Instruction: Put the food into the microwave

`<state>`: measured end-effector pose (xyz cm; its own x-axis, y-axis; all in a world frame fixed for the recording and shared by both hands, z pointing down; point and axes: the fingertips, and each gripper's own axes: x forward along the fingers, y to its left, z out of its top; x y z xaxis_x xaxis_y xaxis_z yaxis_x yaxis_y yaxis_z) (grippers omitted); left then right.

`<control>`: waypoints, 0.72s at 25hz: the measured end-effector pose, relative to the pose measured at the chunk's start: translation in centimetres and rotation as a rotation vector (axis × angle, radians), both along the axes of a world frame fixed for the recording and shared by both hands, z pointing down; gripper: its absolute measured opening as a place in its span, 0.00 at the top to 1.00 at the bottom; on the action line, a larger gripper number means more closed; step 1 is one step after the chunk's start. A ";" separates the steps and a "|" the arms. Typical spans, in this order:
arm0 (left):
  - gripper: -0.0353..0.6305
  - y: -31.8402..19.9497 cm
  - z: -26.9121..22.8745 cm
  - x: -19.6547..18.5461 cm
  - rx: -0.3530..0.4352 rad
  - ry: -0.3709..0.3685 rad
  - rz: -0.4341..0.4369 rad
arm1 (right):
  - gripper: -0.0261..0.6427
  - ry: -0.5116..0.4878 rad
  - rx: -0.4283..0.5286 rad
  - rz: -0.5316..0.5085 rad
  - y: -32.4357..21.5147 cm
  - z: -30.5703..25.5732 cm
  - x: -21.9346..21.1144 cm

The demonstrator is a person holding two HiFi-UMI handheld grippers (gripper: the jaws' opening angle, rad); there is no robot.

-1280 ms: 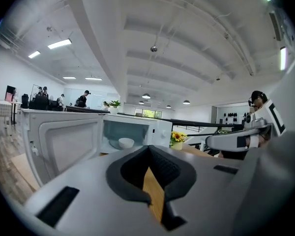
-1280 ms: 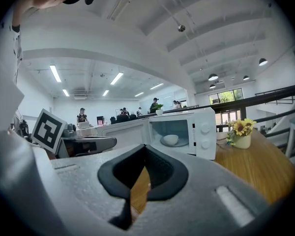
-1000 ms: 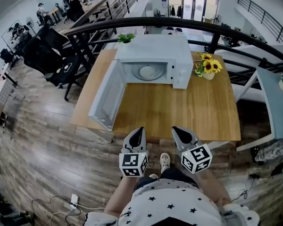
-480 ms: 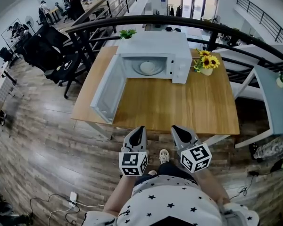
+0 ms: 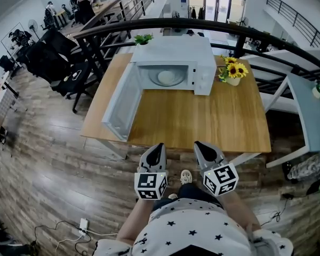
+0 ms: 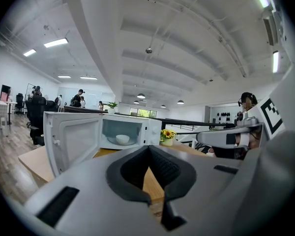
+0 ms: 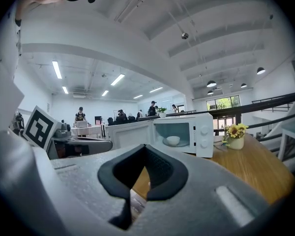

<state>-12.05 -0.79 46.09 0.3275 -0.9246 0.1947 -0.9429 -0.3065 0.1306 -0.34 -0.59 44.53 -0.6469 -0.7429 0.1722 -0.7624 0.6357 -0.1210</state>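
Note:
A white microwave (image 5: 173, 63) stands at the far side of a wooden table (image 5: 202, 116). Its door (image 5: 120, 103) hangs wide open to the left. Inside it a white bowl (image 5: 165, 77) rests on the turntable, also seen as the bowl (image 6: 122, 139) and the bowl (image 7: 173, 140) in the gripper views. Both grippers hover side by side in front of the table's near edge, pointing at the microwave. My left gripper (image 5: 156, 152) is shut and empty. My right gripper (image 5: 205, 150) is shut too, with nothing held.
A vase of sunflowers (image 5: 233, 74) sits right of the microwave, a small green plant (image 5: 143, 38) behind it. A black railing (image 5: 202, 28) curves past the table's far side. Black chairs (image 5: 53, 57) stand at left, a white table (image 5: 309, 111) at right, cables (image 5: 80, 225) on the floor.
The table and microwave have slid slightly up in the head view, so both grippers stand a little further back from the table's near edge. Both stay shut.

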 end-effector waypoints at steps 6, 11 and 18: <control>0.94 -0.2 0.1 -0.3 -0.005 -0.005 0.000 | 0.95 0.000 0.001 -0.015 0.0 0.0 -0.3; 0.94 -0.2 0.1 -0.3 -0.003 -0.008 0.011 | 0.95 -0.003 -0.001 -0.016 0.0 0.1 -0.5; 0.94 -0.3 0.0 -0.4 -0.005 -0.011 0.018 | 0.95 -0.009 0.000 -0.020 -0.1 0.0 -0.9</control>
<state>-12.43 -1.09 46.10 0.3422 -0.9174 0.2030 -0.9385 -0.3231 0.1219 -1.23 -0.66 44.53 -0.6631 -0.7299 0.1661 -0.7484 0.6509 -0.1274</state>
